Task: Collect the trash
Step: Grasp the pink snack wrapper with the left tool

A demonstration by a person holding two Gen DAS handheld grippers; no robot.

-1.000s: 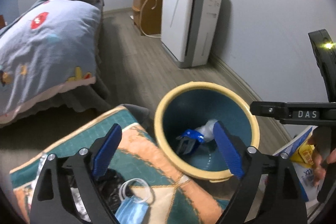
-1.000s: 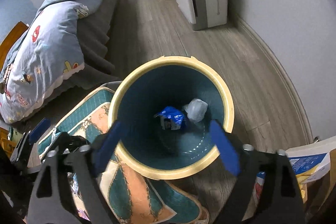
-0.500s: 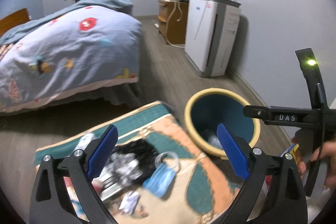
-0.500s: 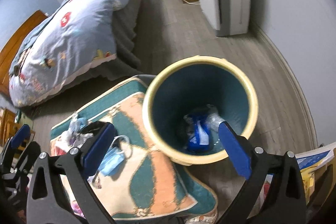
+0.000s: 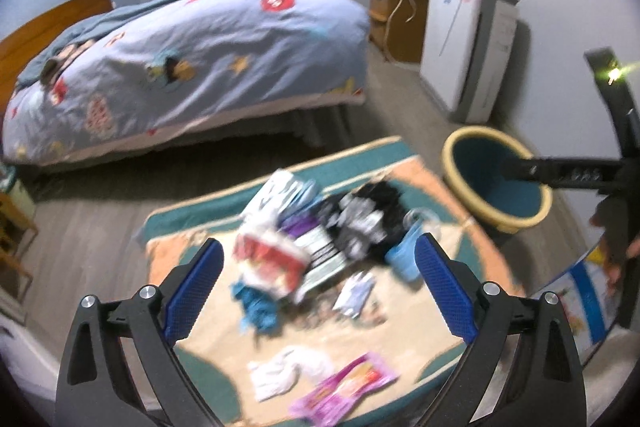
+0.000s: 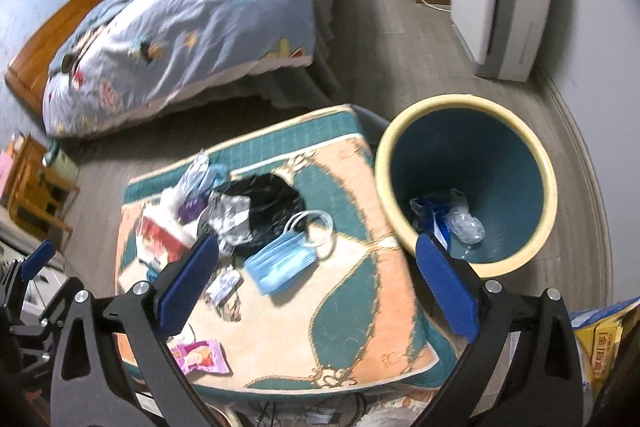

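A teal bin with a cream rim stands on the floor right of a patterned cushion. A blue wrapper and clear plastic lie inside it. Trash lies on the cushion: a blue face mask, a black bag, a red and white packet, a pink wrapper, a white tissue. My left gripper is open and empty above the pile. My right gripper is open and empty above the cushion, left of the bin.
A bed with a blue patterned quilt stands behind the cushion. A white appliance stands by the right wall. A wooden stool is at the left. A blue and yellow bag lies at the right.
Both grippers have pulled back and swung left from over the bin. The trash pile on the cushion has come into view. Both stay open and empty.
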